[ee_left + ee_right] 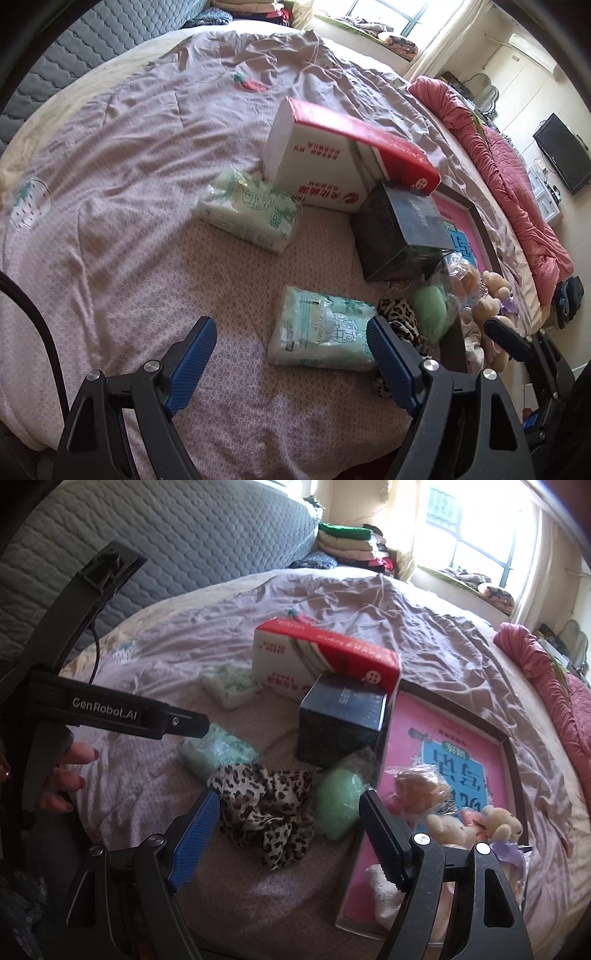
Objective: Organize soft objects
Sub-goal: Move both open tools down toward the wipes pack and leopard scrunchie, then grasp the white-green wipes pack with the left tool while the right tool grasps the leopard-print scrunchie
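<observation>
two grippers, left gripper [291,354] and right gripper [288,825], hang spread and empty over the bed [110,166]; leopard scarf [266,805] lies beside the tray [511,760], likely awaiting sorting.

We note a wide bed [122,155] under a rumpled mauve sheet. Behind it: grey quilted headboard [166,535]. Beyond the bed's far corner, a bright window [476,542], its sill heaped with cloth. Along the bed's right edge, a bunched red quilt [506,177]; past that, a wall-mounted television [563,153].
</observation>
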Demonstrator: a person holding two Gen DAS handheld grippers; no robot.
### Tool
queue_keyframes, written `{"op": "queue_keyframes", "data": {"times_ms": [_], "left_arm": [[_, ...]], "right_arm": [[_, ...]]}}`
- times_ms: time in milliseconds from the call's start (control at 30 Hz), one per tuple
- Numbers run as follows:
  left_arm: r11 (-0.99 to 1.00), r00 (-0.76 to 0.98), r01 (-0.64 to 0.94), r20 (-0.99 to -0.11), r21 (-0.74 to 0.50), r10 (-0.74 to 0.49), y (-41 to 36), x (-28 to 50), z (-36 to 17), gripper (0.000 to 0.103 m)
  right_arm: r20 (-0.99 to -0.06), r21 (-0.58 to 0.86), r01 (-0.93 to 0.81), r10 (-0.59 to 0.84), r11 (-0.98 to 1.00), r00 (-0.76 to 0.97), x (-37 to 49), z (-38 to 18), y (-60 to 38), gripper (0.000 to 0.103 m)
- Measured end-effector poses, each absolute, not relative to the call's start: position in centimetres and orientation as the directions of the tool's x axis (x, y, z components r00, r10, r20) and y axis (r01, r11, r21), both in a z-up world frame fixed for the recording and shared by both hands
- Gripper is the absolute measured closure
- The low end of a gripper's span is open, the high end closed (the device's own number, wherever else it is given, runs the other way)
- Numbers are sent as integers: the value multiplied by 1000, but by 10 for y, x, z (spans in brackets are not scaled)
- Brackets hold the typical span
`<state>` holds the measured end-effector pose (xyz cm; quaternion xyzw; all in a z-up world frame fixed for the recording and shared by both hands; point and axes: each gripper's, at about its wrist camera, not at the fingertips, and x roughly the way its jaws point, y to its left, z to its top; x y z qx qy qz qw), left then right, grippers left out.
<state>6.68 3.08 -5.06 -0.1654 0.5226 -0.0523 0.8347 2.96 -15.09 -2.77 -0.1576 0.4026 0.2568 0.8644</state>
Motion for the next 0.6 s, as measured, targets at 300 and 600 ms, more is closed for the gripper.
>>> {"op": "queue_keyframes", "data": {"times_ms": [300,600], "left_arm": [[937,424,-60,-859,-344,-288,22,74,-61,20],[946,400,-36,-872,-322,-282,15,82,-71,20]], "right_arm": [[-811,-82,-617,307,783,498,36,-56,-131,24],[-815,-153,-629,263,763,517,42,-77,-117,28]]}}
